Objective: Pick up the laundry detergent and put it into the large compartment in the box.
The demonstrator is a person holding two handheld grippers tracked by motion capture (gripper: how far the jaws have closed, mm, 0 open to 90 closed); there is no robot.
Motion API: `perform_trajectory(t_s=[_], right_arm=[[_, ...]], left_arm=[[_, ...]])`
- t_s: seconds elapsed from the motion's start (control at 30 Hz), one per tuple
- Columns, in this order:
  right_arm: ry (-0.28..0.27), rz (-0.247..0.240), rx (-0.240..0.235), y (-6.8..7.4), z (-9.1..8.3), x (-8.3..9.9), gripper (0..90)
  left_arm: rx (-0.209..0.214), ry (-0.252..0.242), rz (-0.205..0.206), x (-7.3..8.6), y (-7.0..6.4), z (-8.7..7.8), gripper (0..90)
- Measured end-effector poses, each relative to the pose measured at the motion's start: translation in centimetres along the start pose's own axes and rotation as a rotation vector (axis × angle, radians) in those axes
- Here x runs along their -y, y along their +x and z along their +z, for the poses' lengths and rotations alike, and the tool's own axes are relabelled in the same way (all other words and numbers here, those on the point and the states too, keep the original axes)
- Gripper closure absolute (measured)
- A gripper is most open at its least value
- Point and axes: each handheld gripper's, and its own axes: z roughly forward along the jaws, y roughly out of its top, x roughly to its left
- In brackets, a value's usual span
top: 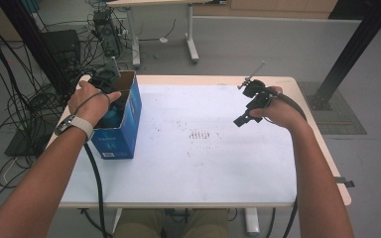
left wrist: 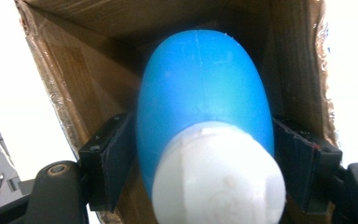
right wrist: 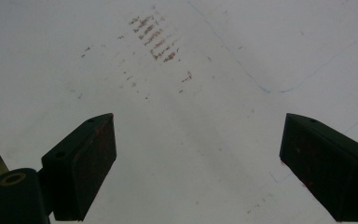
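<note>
A blue bottle with a white cap (left wrist: 203,107) hangs inside an open cardboard box (left wrist: 74,79), bottom end down. My left gripper (left wrist: 205,149) is shut on the bottle, one jaw on each flank. In the high view the same blue box (top: 121,124) stands at the table's left side, with my left gripper (top: 110,101) reaching into its open top and a bit of the blue bottle (top: 113,118) showing under the hand. My right gripper (top: 243,119) hovers over the right half of the table, open, with nothing between its jaws (right wrist: 198,163).
The white table (top: 198,163) carries a patch of reddish-brown smudges (top: 198,134) near its middle, also seen as smudges (right wrist: 154,37) ahead of the right jaws. Cables and equipment (top: 104,34) lie on the floor beyond the table's left end. A black post (top: 352,49) stands at the far right.
</note>
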Motion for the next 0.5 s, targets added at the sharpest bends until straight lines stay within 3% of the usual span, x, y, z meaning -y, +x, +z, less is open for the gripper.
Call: perform_trajectory(t_s=[0.23,0.37,0.5], right_arm=[[0.001,0.009,0.007,0.1,-0.5,0.2,10.9],[0.000,0.007,0.008,0.3,-0.6,0.3,10.9],[0.000,0.004,0.009,0.4,-0.6,0.2,10.9]], left_arm=[[0.031,-0.013,0.010,0.3,0.7,-0.6,21.7],[0.021,-0.035,0.020,0.6,0.3,-1.7,12.3],[0.024,-0.034,0.048,0.4,0.0,-2.4,11.1]])
